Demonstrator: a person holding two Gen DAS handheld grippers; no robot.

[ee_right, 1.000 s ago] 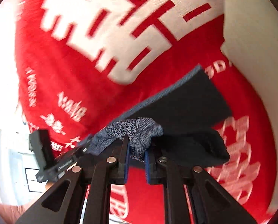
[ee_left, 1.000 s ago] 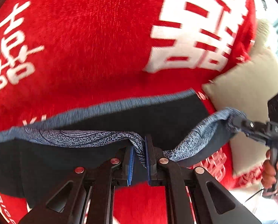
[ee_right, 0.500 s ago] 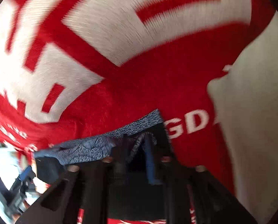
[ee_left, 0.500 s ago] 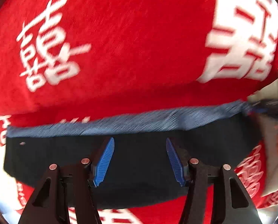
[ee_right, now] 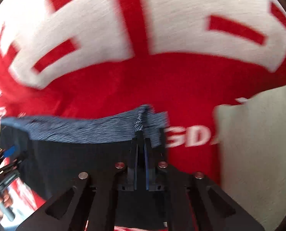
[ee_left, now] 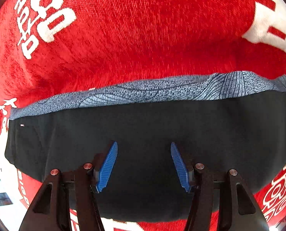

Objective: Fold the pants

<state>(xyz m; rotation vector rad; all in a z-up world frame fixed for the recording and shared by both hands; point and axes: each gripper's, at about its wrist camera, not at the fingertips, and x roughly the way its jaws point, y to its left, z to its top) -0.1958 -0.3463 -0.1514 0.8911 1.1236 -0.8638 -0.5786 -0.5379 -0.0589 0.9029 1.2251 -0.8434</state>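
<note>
Our left gripper (ee_left: pixel 143 163) had its jaws spread wide over the pants (ee_left: pixel 143 134); our right gripper (ee_right: pixel 141 159) pinched the waistband (ee_right: pixel 85 130), so lifting it could drag the fold askew.

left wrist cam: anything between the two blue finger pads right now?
Nothing gripped. In the left wrist view the left gripper stands open, and between its pads only the dark pants fabric shows, lying flat on the red blanket beyond the fingers.

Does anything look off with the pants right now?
Mostly tidy: the pants lie flat on the red blanket. One oddity: the right gripper pinches the patterned waistband into a small ridge at that corner, while the left gripper hangs open.
</note>
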